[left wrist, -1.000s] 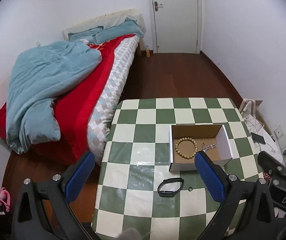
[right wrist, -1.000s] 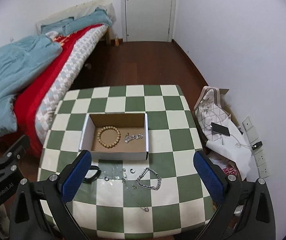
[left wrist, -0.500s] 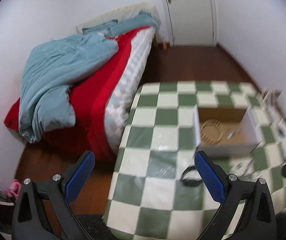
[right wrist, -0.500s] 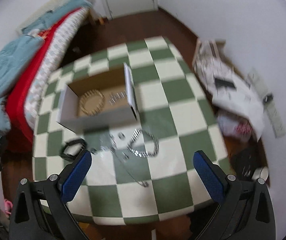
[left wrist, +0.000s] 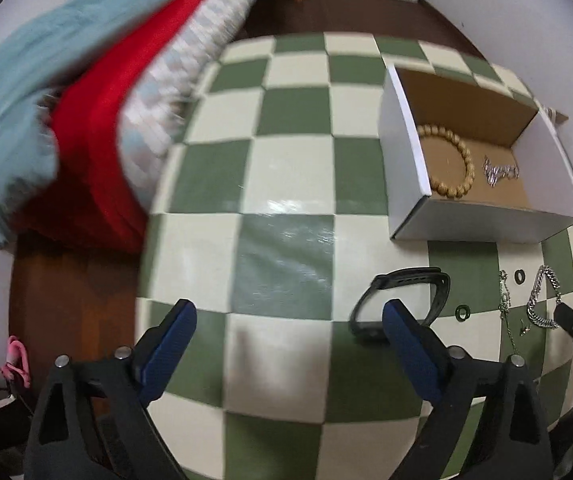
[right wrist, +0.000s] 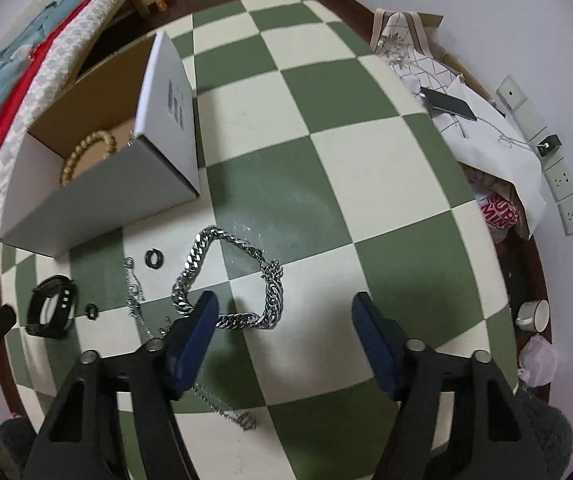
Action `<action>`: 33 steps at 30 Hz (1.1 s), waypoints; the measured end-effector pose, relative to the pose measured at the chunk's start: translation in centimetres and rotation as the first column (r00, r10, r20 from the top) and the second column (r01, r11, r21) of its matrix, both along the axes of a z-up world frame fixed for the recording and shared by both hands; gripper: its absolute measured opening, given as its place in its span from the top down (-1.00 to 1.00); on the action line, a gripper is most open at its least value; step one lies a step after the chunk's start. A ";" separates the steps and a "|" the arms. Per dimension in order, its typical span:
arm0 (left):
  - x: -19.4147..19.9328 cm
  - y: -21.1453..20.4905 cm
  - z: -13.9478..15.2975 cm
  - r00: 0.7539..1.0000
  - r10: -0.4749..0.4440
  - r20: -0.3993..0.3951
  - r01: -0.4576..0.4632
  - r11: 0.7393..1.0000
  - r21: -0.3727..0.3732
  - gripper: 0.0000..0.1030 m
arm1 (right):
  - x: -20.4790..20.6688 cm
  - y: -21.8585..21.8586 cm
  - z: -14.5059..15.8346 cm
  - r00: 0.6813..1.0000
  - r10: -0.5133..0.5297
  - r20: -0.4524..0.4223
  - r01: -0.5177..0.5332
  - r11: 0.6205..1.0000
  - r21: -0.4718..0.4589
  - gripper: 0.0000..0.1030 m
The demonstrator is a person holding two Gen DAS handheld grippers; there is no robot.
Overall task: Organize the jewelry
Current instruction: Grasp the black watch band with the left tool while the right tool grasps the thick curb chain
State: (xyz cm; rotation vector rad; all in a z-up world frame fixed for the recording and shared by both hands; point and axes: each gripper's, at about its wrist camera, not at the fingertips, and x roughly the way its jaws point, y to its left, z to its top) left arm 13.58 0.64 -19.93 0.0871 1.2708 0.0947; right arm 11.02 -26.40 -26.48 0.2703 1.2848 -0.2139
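While both grippers hover low over the green-and-cream checkered table (right wrist: 326,184), neither holds anything. We see our right gripper (right wrist: 284,314) at the bottom centre of its view, tilted down toward the tabletop, its blue-padded fingers (right wrist: 190,340) spread wide. The left pad sits over the near edge of the heavy silver curb chain (right wrist: 226,276), which lies in a loose loop on the table at the centre of the frame; we cannot tell whether the pad touches it. Left of the chain lie a thin silver chain (right wrist: 136,300), a small black ring (right wrist: 153,258) and, further left, a black wristband (right wrist: 52,306) with a second small dark ring (right wrist: 92,311) beside it.

Our left gripper (left wrist: 288,320) fills the lower part of its view, fingers likewise wide apart and angled down at the table. Its right pad (left wrist: 410,348) overlaps the black wristband (left wrist: 402,300) in the lower right; contact is unclear. Right of the band we see the two small rings (left wrist: 462,312), the thin chain (left wrist: 504,292) and the curb chain (left wrist: 542,296), with the tip of the other gripper at the right edge.

An open white cardboard box (left wrist: 402,160) stands in the upper right of the left view, holding a wooden bead bracelet (left wrist: 452,164) and a small silver chain (left wrist: 500,172) side by side. A bed with red and teal bedding (left wrist: 86,100) fills the upper left.
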 end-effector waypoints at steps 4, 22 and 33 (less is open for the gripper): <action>0.9 -1.7 -2.1 0.996 -0.065 -0.060 0.066 0.998 0.018 0.09 | 0.2 1.3 -0.2 0.999 0.055 0.002 -0.054 0.995 -0.079 -0.01; -3.5 -4.5 2.2 0.992 -0.123 0.040 0.122 0.992 0.026 0.96 | -2.0 1.3 8.0 0.977 0.081 0.195 -0.088 0.996 0.030 0.84; -4.6 -6.0 9.5 0.968 -0.163 0.191 0.169 0.985 -0.017 0.96 | -3.0 2.7 14.0 0.944 0.142 0.298 -0.161 0.986 0.039 0.92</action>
